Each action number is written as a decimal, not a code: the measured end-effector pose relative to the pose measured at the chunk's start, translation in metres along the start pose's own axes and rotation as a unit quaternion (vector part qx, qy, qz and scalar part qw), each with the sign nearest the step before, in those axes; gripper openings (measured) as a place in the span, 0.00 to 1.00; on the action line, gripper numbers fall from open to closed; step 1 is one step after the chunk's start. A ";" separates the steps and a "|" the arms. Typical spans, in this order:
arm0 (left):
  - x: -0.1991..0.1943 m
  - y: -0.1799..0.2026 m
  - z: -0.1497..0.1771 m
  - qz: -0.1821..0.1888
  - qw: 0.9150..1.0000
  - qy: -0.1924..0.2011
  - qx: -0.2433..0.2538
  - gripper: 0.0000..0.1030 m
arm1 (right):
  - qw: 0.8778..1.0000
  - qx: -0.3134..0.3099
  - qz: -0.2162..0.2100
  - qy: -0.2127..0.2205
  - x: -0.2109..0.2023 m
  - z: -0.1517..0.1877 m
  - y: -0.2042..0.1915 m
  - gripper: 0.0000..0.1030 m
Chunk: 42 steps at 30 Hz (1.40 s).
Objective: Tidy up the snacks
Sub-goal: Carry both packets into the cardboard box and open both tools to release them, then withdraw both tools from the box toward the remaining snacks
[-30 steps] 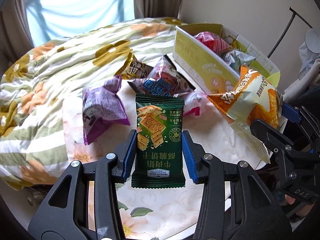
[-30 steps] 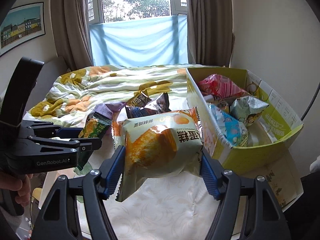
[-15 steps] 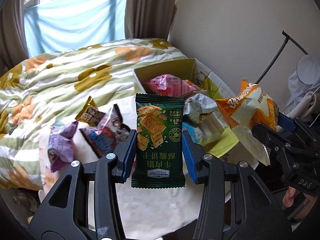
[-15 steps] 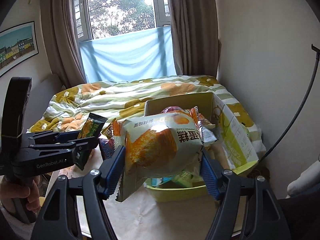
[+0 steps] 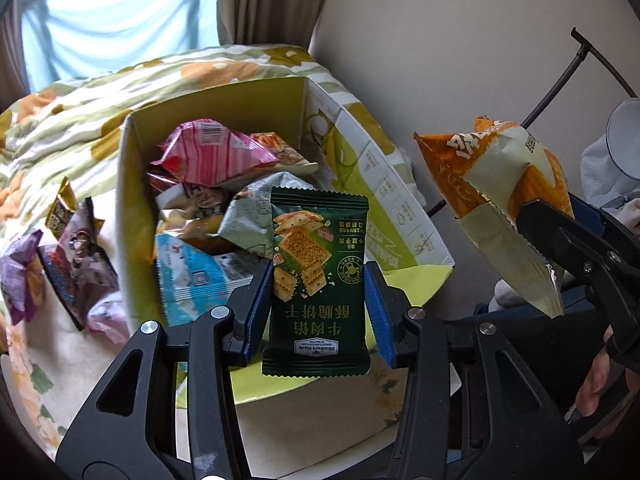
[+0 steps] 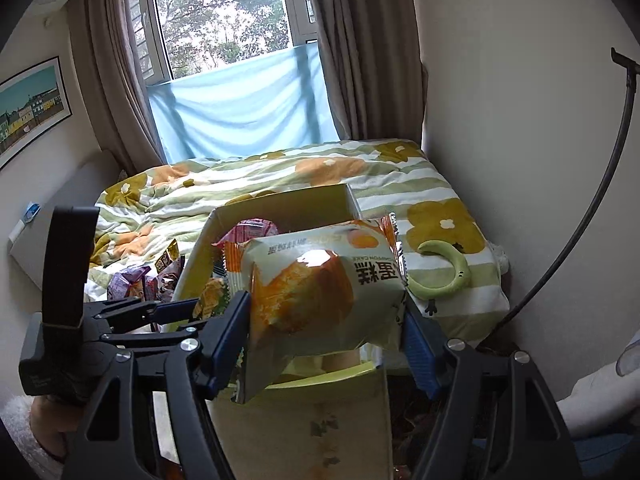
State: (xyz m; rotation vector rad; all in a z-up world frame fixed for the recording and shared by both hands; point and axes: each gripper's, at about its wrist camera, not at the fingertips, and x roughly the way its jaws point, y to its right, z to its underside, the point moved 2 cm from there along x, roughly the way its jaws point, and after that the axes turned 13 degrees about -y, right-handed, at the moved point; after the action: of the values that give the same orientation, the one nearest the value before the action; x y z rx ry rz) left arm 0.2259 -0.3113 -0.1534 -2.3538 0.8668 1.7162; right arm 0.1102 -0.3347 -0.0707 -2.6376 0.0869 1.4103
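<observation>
My left gripper is shut on a dark green cracker packet, held upright above the near end of the open yellow-green cardboard box. The box holds several snack bags, among them a pink one and a blue one. My right gripper is shut on a puffy orange-and-cream cake bag, held above the box's near end. That bag also shows in the left wrist view, to the right of the box.
Loose snacks lie on the bed left of the box: a purple bag, a dark bag and a gold packet. A floral quilt covers the bed. A green curved toy lies right of the box. A wall stands at the right.
Both grippers have moved right and forward with their packets, from over the loose snacks to above the box. Both grips are unchanged.
</observation>
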 end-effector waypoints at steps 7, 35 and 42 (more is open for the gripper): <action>0.000 -0.012 0.006 -0.030 0.999 0.007 -0.043 0.99 | 1.000 -0.003 -0.023 -0.011 0.009 0.000 0.018 0.65; -0.038 -0.086 0.071 -0.097 0.989 -0.018 -0.107 0.99 | 0.994 0.014 -0.065 -0.081 0.087 0.021 -0.021 1.00; -0.053 -0.079 0.079 -0.104 0.988 0.002 -0.110 0.99 | 0.995 0.011 -0.077 -0.060 0.066 0.020 -0.017 1.00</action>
State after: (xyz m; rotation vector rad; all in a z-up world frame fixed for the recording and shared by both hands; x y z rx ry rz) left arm 0.1884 -0.1934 -0.1526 -2.4775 0.4308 1.8010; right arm 0.1326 -0.3130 -0.1352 -2.4754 -0.1115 1.5024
